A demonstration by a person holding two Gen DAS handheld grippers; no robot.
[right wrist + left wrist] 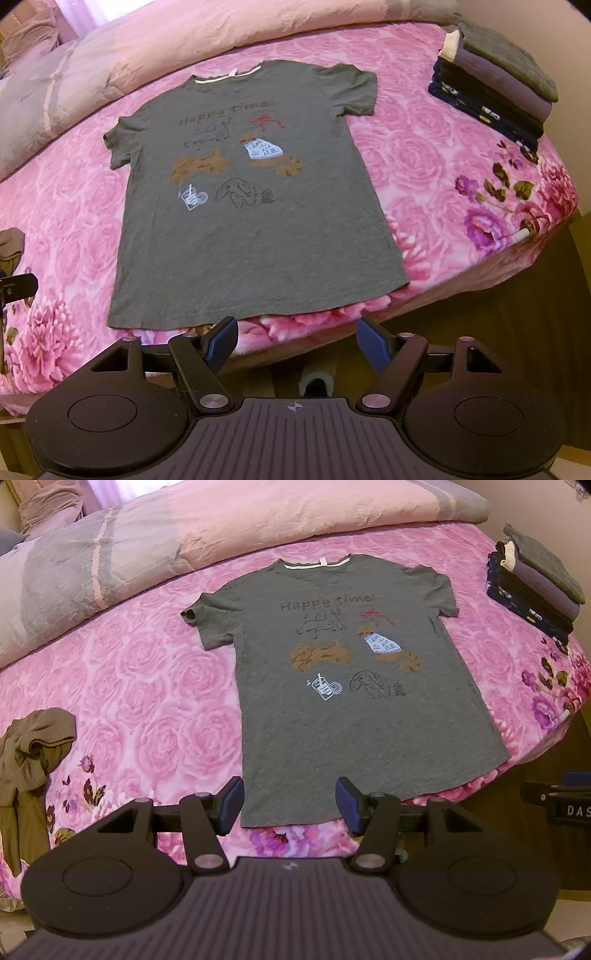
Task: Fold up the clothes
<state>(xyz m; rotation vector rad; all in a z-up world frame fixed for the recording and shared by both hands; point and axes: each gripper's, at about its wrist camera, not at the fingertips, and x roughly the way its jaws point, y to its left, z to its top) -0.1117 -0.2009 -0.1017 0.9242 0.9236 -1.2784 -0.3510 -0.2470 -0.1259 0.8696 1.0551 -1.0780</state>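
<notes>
Left wrist view: grey T-shirt (354, 686) spread flat and face up on the bed (140, 686), collar toward the rumpled quilt (184, 528) at the far side, hem at the near edge, both short sleeves out to the sides. Print and "Happy time" lettering fully exposed, no crease or fold begun. Laid out, then, but not yet folded.

Left gripper (290, 805) poised just above the near hem, toward its left corner, jaws wide apart and holding nothing. Blue pads either side of the hem, apparently not touching cloth, though hard to be sure at this angle. Right gripper (295, 341) likewise wide open and empty, hanging off the near edge of the bed, just short of the hem's right part.

Toward the far right corner of the bed, a neat stack of folded clothes (495, 88): grey on top, lilac beneath, dark patterned pieces at the bottom. Probably finished work, so a good share of the job done. By the near left edge, a crumpled brown garment (33, 753), unfolded and partly hanging over the side; likely waiting its turn.

Left to do, by this showing: fold the T-shirt, move it to the stack, then spread and fold the brown piece.
</notes>
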